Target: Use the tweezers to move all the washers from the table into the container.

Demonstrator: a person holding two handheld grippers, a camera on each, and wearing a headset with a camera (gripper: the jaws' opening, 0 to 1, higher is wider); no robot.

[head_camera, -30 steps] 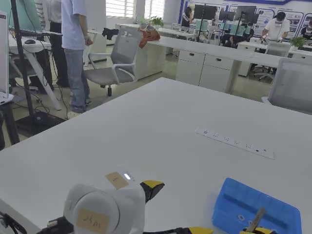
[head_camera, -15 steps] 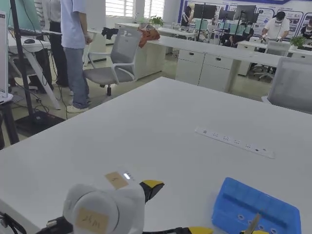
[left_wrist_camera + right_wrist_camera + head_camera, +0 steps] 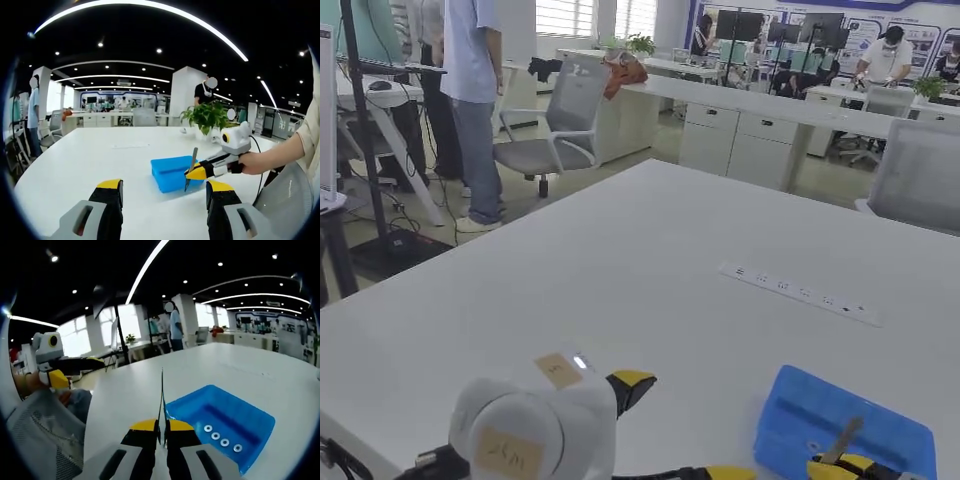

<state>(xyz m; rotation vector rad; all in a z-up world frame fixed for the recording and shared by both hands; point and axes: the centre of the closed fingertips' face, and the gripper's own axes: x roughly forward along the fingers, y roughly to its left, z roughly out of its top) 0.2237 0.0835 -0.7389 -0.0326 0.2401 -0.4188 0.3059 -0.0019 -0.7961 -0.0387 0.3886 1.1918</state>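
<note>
A blue container [image 3: 250, 432] sits on the white table [image 3: 620, 270] with several washers [image 3: 220, 439] in a row on its floor. My right gripper [image 3: 162, 427] is shut on thin metal tweezers [image 3: 162, 390], whose tips point out over the container's near rim. In the head view the tweezers [image 3: 842, 438] stand tilted over the container [image 3: 800, 405], with the right gripper [image 3: 845, 466] at the bottom edge. My left gripper [image 3: 165, 192] is open with nothing between its jaws and rests left of the container [image 3: 170, 172]; the head view shows it [image 3: 680, 428] at the bottom left.
A white power strip [image 3: 800, 293] lies across the table beyond the container. Grey office chairs [image 3: 555, 130] and desks stand past the far table edge, where a person [image 3: 470, 100] stands. A potted plant [image 3: 207, 117] is at the table's far side.
The right gripper and tweezers dipped toward the container, then rose a little. The left gripper has stayed put.
</note>
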